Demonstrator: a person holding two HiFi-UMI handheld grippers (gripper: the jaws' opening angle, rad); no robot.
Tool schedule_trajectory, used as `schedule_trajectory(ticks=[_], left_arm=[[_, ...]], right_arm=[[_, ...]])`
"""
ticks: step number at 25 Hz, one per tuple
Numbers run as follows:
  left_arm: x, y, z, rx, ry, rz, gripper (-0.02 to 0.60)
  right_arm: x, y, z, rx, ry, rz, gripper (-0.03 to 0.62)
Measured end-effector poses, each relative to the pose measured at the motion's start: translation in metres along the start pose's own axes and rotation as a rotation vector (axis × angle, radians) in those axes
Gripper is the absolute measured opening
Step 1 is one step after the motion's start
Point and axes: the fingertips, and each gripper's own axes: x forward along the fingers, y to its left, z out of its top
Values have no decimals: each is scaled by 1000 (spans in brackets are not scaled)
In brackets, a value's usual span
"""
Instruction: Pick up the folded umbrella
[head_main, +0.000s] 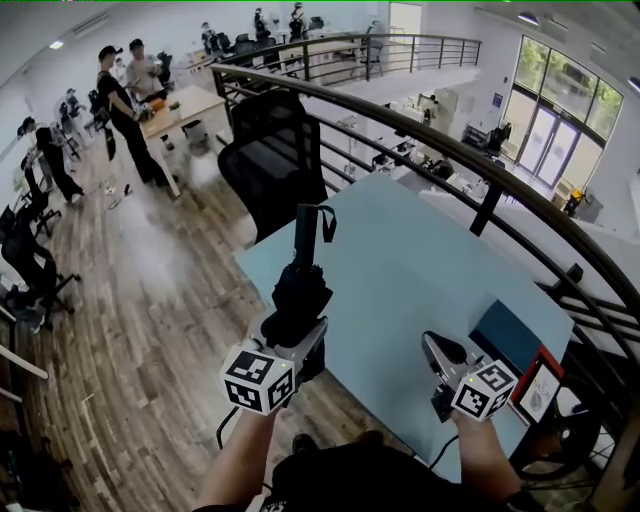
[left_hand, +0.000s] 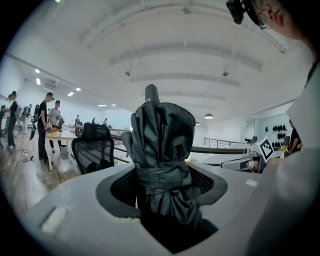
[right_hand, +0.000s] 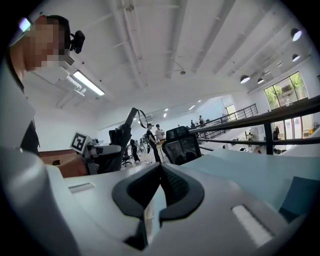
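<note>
Umbrella (head_main: 303, 285): folded, black, canopy wrapped and tied by its band; stands near upright, strap loop (head_main: 328, 222) at the top end; held in the air over the near-left edge of the surface.
Left gripper (head_main: 297, 335): jaws set wide and clamped on the umbrella's bundled lower part; in the left gripper view (left_hand: 165, 180) the dark fabric (left_hand: 162, 145) fills the gap between the jaws.
Right gripper (head_main: 435, 348): jaws drawn together, nothing between them; right gripper view (right_hand: 161, 172) shows only a thin slit; hangs over the near-right part of the surface, well apart from the umbrella.
Surface (head_main: 400, 270): light blue top, mostly bare.
Blue pad (head_main: 505, 335): dark, flat, near the right edge of the surface, just beside the right gripper.
Red-framed item (head_main: 540, 385): flat, at the far right corner; kind not clear.
Chair (head_main: 272, 150): black mesh-backed office chair, beyond the surface.
Railing (head_main: 420, 135): dark curved rail behind chair and surface.
Floor (head_main: 150, 300): wood planks, left of the surface.
People (head_main: 125, 110): two standing at a far desk.
</note>
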Motion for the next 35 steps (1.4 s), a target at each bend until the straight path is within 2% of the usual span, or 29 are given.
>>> schedule_trajectory(ticks=[6,12,19,35], left_arm=[[-8,7,26,14,-95,14,281],[-8,6,41,22,-135,11,279],[-6,4,33,26,-114,10,279],[-16,10,22,39,-92,28,279]], right_arm=[[-8,-3,15,-22,-44,-32,0],[-9,-1,27,-56,-83,-31,-1],[-4,9,38,-120,-109,-12,-2],[8,27,38,-161,-121,30,-2]])
